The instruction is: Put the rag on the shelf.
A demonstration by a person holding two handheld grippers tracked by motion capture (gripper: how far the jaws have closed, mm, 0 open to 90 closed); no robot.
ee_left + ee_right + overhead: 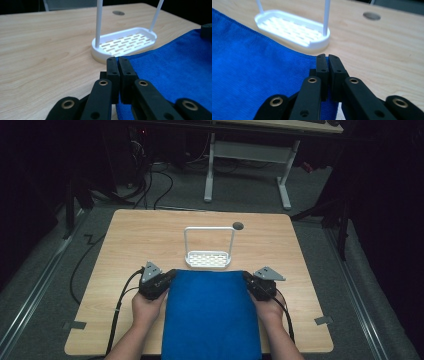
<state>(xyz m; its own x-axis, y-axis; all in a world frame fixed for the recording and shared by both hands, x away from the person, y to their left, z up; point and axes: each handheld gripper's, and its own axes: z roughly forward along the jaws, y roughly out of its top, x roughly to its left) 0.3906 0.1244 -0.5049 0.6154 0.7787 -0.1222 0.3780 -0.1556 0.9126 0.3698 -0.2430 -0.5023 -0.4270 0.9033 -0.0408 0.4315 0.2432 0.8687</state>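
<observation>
A blue cloth (212, 312) lies on the wooden table (135, 240), at about six o'clock from the table's middle, and its near end hangs over the table edge toward the person. Its far edge stretches between the two grippers and stops just before a white rack (207, 259), which stands at twelve o'clock from the cloth. The left gripper (171, 275) has its jaws pressed together on the far left corner of the cloth; in the left gripper view (117, 65) the blue edge goes in between the two black jaws. The right gripper (246, 277) is clamped the same way on the far right corner, and the right gripper view (327, 63) shows a thin blue strip between its closed jaws. The cloth looks soft, light and limp, with a fine knitted surface, so I think it will sag in the middle when it is lifted and will not keep any shape by itself. It is not fragile, but thin fabric can slip out of a small pinch. The two far corners seem the best places to hold, because the edge stays straight between them. A dark round hole (238, 225) is in the table at one o'clock from the rack.
</observation>
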